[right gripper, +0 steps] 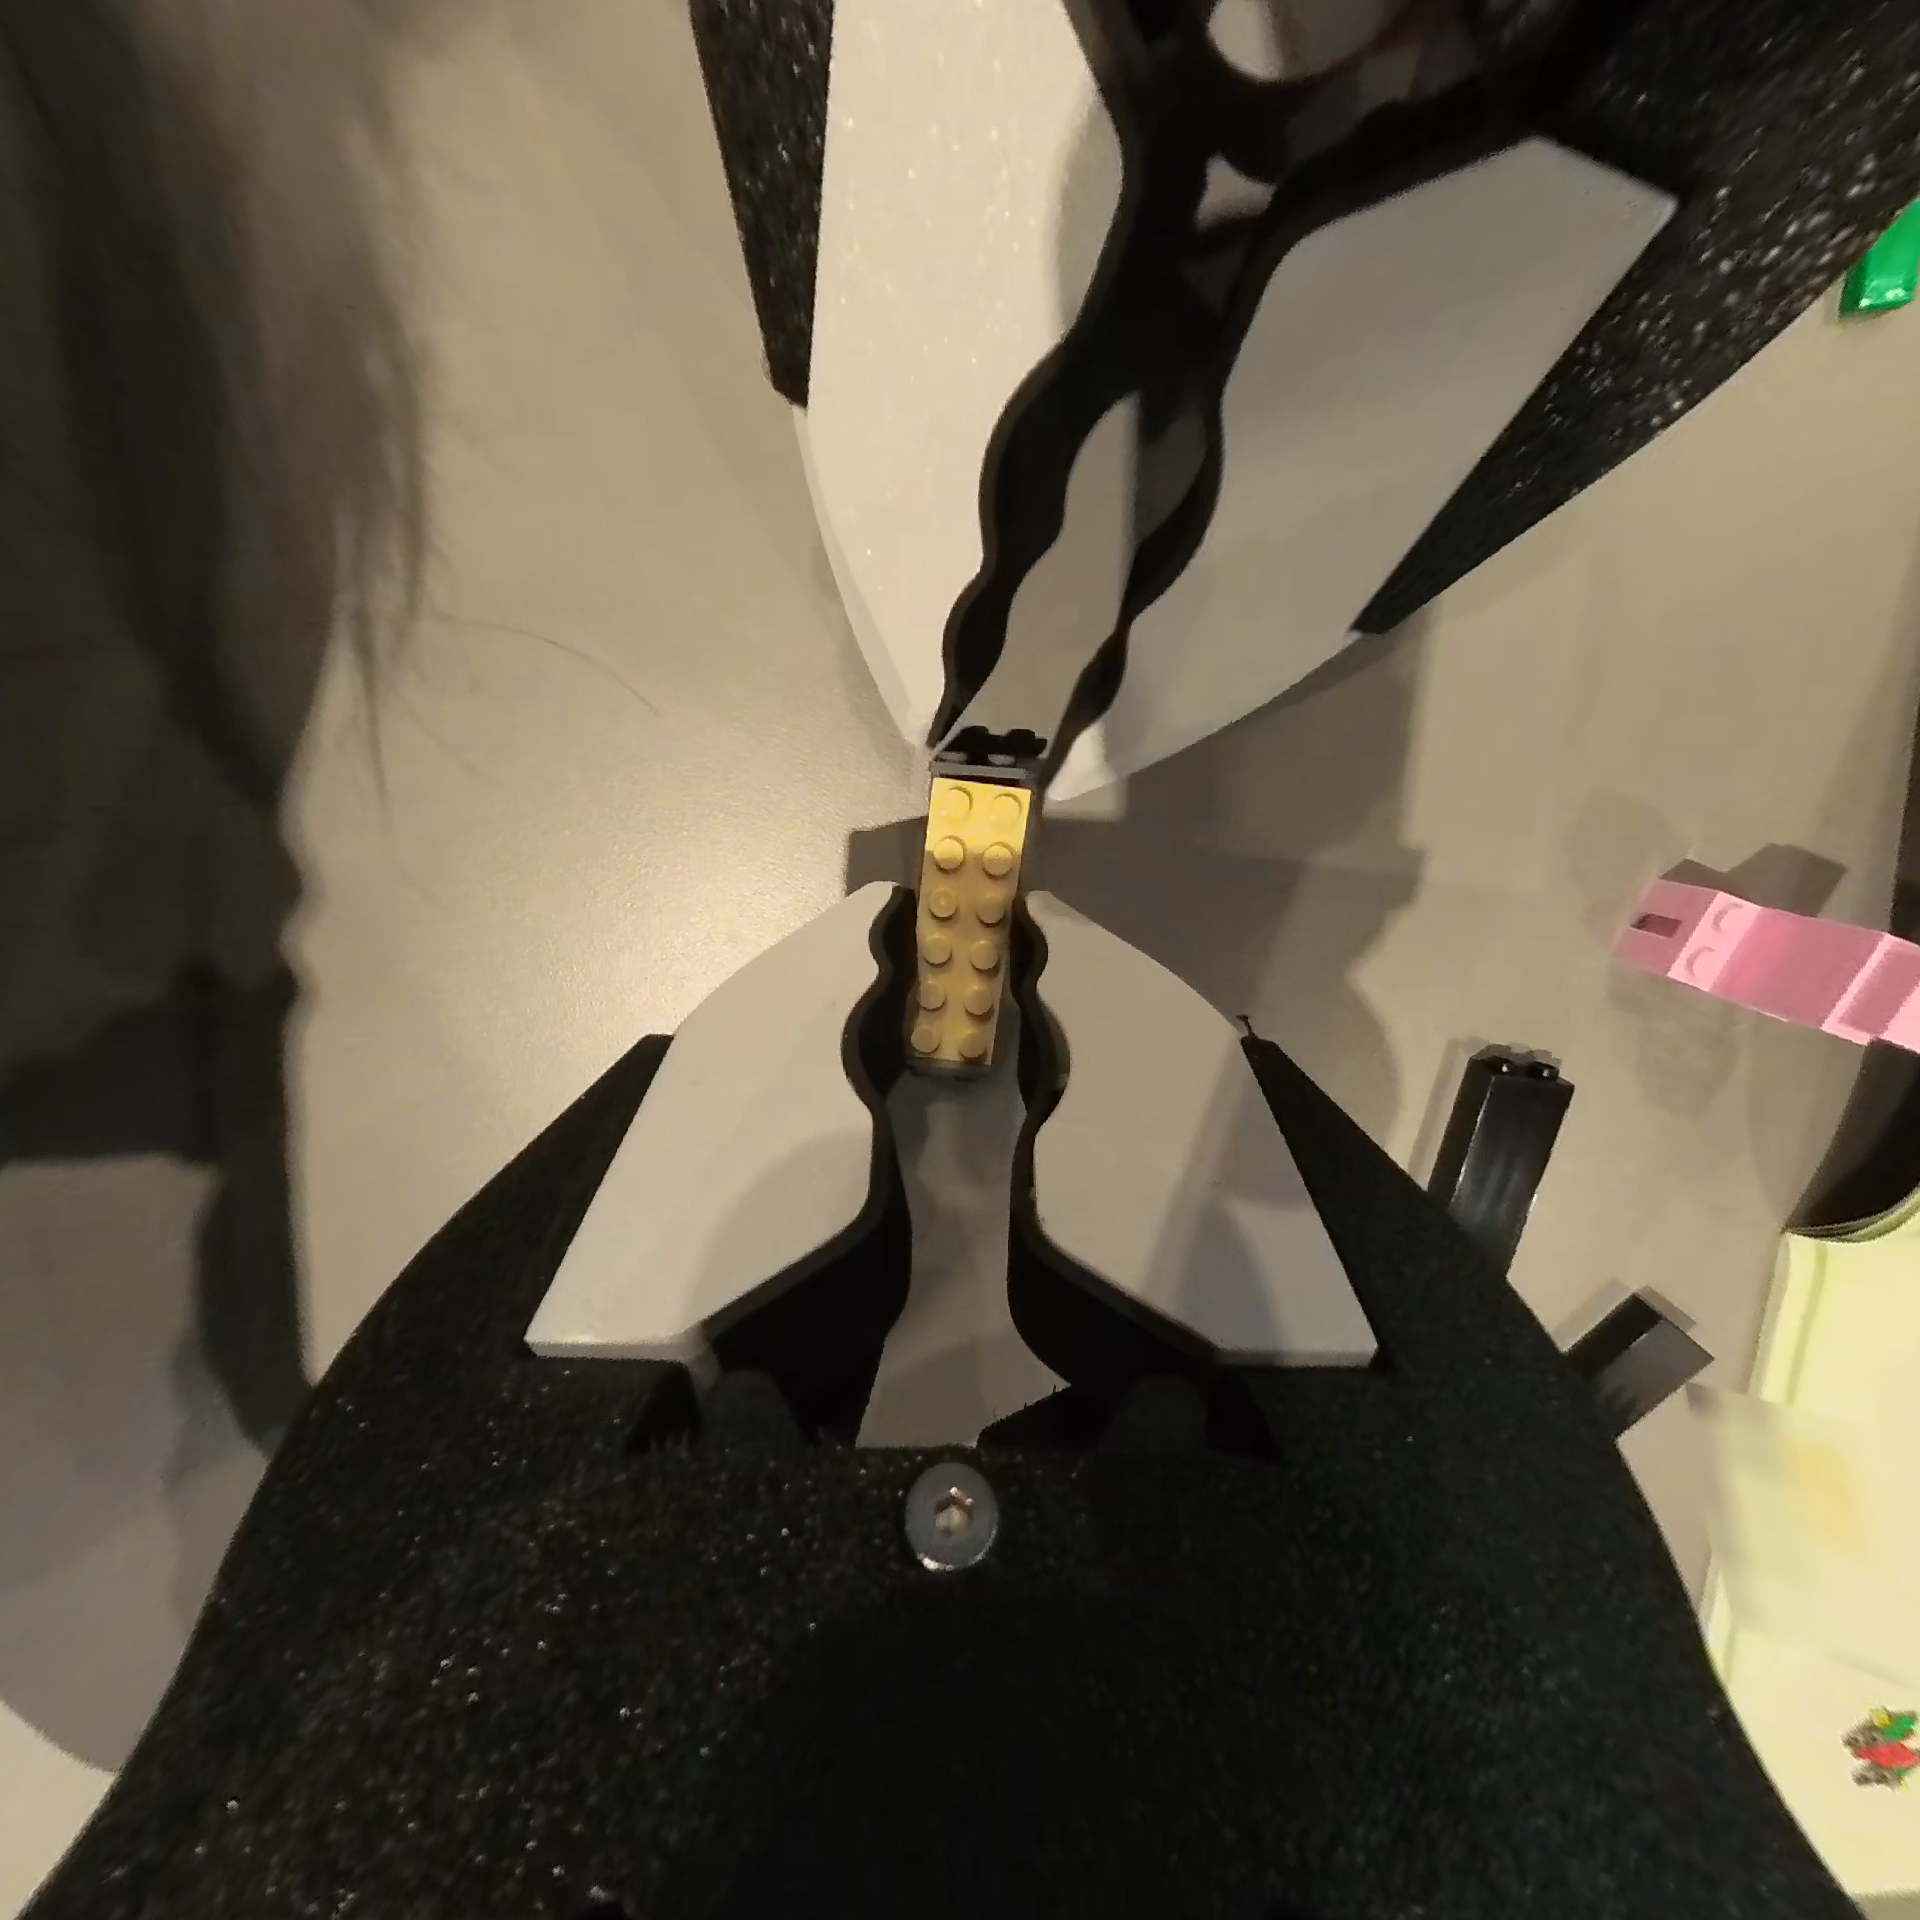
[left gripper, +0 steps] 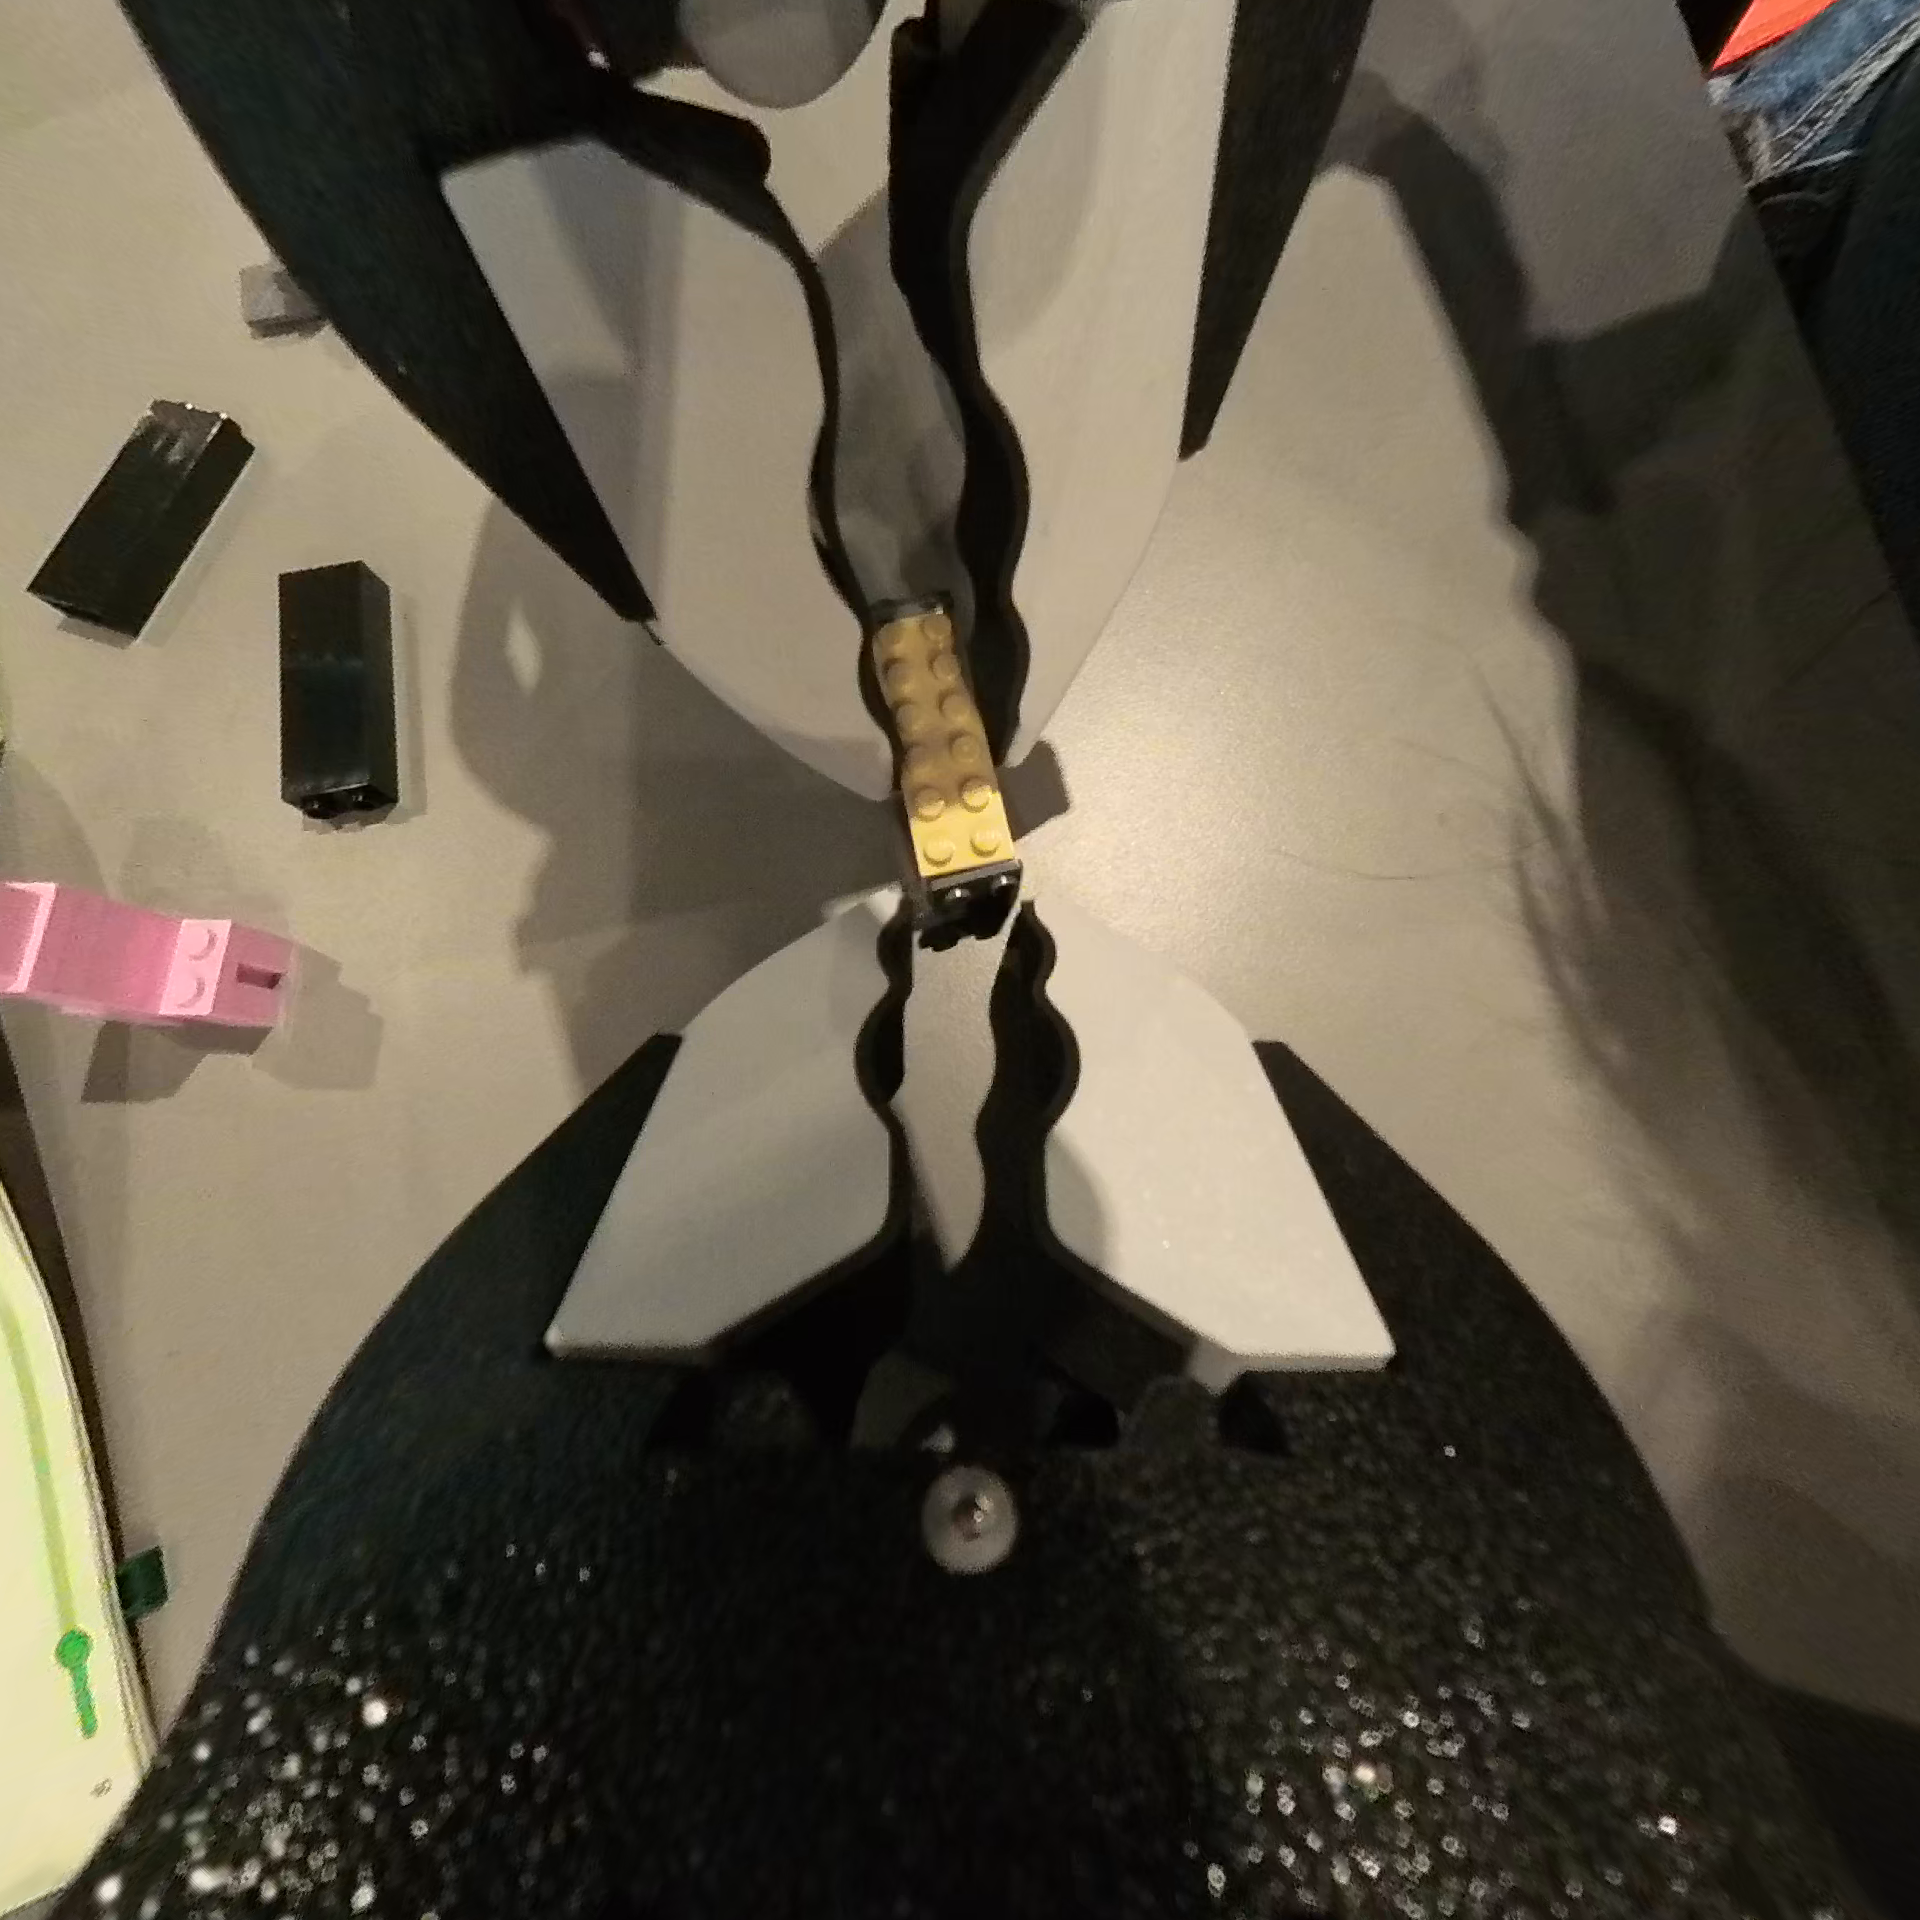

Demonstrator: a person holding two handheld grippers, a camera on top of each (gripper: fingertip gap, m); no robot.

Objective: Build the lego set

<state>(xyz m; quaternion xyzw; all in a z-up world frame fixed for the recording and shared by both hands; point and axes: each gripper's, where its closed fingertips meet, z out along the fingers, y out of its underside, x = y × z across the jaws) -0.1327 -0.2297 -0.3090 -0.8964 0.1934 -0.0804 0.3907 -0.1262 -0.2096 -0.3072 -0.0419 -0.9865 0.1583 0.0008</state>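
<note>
A tan studded plate [left gripper: 943, 748] sits on top of a long black brick [left gripper: 966, 906], held above the grey table [left gripper: 1351, 831]. My left gripper [left gripper: 961, 930] is shut on the near end of the black brick. My right gripper [right gripper: 961, 914] is shut on the sides of the same stack, around the tan plate [right gripper: 966, 935]. The two grippers face each other tip to tip. The left gripper also shows at the top of the right wrist view [right gripper: 992, 743], and the right gripper at the top of the left wrist view [left gripper: 940, 758].
Two loose black bricks [left gripper: 140, 514] [left gripper: 338, 696], a pink lego piece [left gripper: 145, 961] and a small grey piece [left gripper: 275, 301] lie on the table to the left. A pale green booklet [left gripper: 42, 1558] and a green piece [left gripper: 140, 1584] lie at the table edge. A person's dark clothing [right gripper: 125, 727] is close by. Left tips and right tips are each some 12 cm from the pink lego piece [left gripper: 145, 961]. Look for it in the right wrist view [right gripper: 1760, 950] too.
</note>
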